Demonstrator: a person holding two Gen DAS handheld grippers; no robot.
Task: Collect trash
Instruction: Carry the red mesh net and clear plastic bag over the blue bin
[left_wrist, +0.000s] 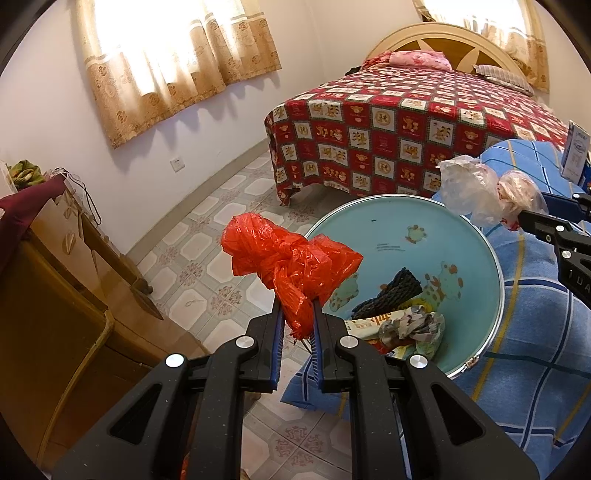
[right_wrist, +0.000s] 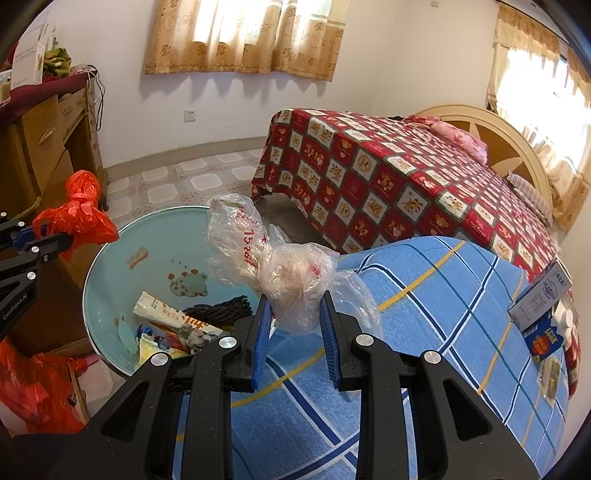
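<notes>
The left gripper (left_wrist: 297, 317) is clenched on a knotted red plastic bag (left_wrist: 288, 258), whose lower tail is pinched between the blue pads while the crumpled bulk stands up above the fingertips, held in the air at the near left edge of a round light-blue basin (left_wrist: 399, 229). The right gripper (right_wrist: 295, 314) grasps a crumpled clear plastic bag (right_wrist: 280, 273) with red print on it, the wad squeezed between its pads and the loose film spreading up and to the left, near the right rim of the same basin. The basin has cartoon animals on its inside and rests on a blue checked blanket (right_wrist: 424, 288) with yellow lines. Trash already lies in its bottom: a black ribbed piece (left_wrist: 391, 291), a printed snack wrapper (right_wrist: 166, 314) and a wad of crumpled paper (left_wrist: 413, 328). A small blue and white carton (right_wrist: 543, 295) lies on the blanket at the far right. Behind stands a bed (left_wrist: 406, 122) with a red patterned cover, and a wooden cabinet (left_wrist: 55, 295) stands at the left on the tiled floor (left_wrist: 207, 229)
</notes>
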